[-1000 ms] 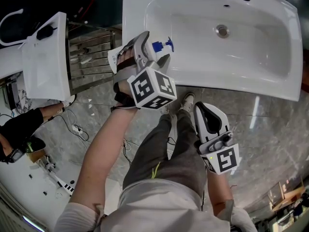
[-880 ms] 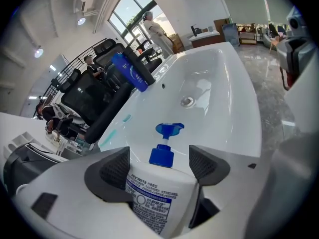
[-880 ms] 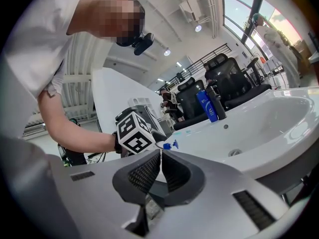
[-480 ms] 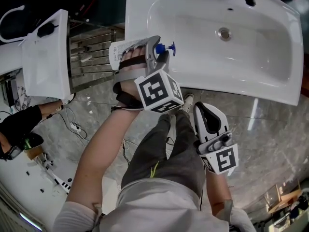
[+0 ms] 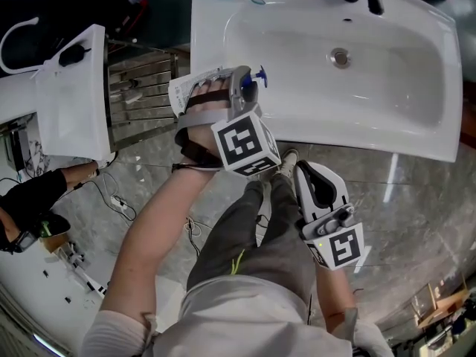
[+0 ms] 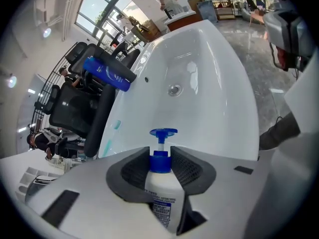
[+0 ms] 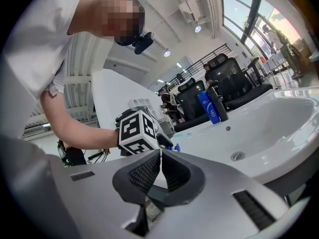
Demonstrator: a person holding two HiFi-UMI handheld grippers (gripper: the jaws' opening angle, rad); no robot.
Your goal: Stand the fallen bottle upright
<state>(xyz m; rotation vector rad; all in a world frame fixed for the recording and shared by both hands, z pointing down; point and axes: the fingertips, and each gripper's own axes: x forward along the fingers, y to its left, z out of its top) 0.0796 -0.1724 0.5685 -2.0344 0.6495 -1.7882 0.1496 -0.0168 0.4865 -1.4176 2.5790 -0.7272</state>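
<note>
At the white washbasin's near rim, the pump bottle is pinched by the left hand-held gripper. The jaws have just been closing on it. Its long axis is laid along the jaws, pump foremost. The right hand-held gripper, pressed together, is kept well apart.

Left gripper just closing on bottle; right gripper apparently shut.

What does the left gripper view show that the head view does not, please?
Only the left gripper view: the left gripper's jaws, which have just been closing, pressing on the white pump bottle with a blue pump head. Only the head view: the right gripper, held short of the white ceramic sink. Both: that sink and its round metal drain.
</note>
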